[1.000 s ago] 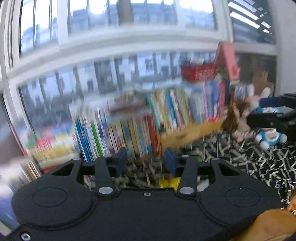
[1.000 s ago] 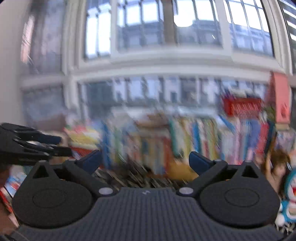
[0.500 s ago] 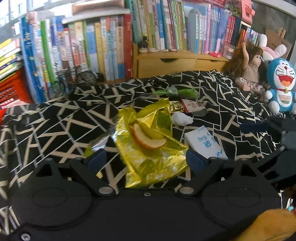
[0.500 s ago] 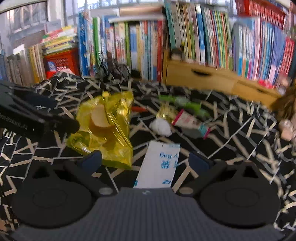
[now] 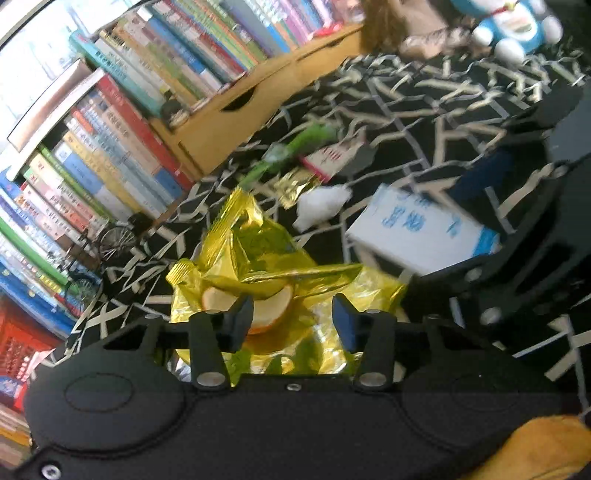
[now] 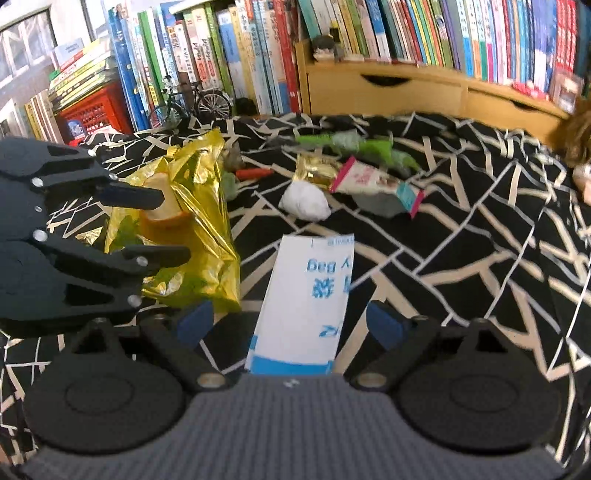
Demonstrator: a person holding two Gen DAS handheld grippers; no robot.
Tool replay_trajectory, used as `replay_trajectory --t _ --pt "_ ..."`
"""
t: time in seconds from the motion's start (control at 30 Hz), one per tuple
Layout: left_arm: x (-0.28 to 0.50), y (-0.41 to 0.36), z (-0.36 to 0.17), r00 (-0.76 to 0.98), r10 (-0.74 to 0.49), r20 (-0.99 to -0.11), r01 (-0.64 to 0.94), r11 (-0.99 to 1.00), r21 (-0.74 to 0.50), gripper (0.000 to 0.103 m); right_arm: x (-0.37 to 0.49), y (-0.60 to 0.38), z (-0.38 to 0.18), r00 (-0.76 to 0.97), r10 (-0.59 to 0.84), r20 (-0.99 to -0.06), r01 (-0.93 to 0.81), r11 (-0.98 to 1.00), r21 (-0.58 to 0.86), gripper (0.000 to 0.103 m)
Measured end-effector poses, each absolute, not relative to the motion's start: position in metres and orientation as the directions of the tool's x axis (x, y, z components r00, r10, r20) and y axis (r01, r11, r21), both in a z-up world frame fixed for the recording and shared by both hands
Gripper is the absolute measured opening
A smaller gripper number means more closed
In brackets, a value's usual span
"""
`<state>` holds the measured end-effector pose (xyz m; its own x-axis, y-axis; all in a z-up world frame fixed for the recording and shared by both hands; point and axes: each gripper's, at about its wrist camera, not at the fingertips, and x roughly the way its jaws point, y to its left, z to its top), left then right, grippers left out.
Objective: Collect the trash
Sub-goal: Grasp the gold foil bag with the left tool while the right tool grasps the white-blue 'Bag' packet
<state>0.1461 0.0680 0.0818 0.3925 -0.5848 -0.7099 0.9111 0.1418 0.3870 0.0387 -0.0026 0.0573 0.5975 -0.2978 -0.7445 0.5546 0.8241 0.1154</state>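
Your work surface is a desk under a black cloth with pale crackle lines, backed by a long row of books and a wooden drawer unit. A blue toy sits at the far corner in the left wrist view.

The biggest piece of trash is the crumpled yellow bag, lying left of centre with an orange fruit slice resting in it. Your left gripper is right over that bag: its jaws are closing, the bag and slice lie between them, and the pads are not yet pressing on either.

Just beside the bag lies a white packet with blue print, flat on the cloth. Your right gripper hangs over its near end with the jaws wide apart, closing slightly, one on each side and clear of it.

Farther back are a pink-edged wrapper, a green wrapper, a gold foil scrap and a white crumpled tissue, near one another.
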Motion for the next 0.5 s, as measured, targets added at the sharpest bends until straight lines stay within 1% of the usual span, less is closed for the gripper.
replay_trajectory --t 0.1,0.17,0.27,0.33,0.5 --pt "0.153 0.068 0.080 0.414 -0.574 -0.707 0.907 0.196 0.373 0.038 0.035 -0.002 0.055 0.600 -0.294 -0.744 0.563 0.816 0.131 0.094" --pt "0.157 0.068 0.081 0.414 -0.577 -0.704 0.908 0.207 0.364 0.012 0.034 -0.001 0.055 0.602 -0.292 -0.743 0.562 0.816 0.135 0.094" --pt "0.166 0.065 0.083 0.383 -0.570 -0.727 0.924 0.229 0.307 0.010 0.034 0.000 0.053 0.604 -0.280 -0.746 0.556 0.819 0.142 0.094" --pt "0.171 0.066 0.088 0.375 -0.575 -0.727 0.926 0.259 0.273 0.008 0.035 0.000 0.051 0.599 -0.277 -0.752 0.554 0.821 0.139 0.093" --pt "0.172 0.075 0.111 0.361 -0.616 -0.700 0.927 0.322 0.194 0.007 0.043 -0.004 0.042 0.586 -0.277 -0.761 0.580 0.799 0.156 0.093"
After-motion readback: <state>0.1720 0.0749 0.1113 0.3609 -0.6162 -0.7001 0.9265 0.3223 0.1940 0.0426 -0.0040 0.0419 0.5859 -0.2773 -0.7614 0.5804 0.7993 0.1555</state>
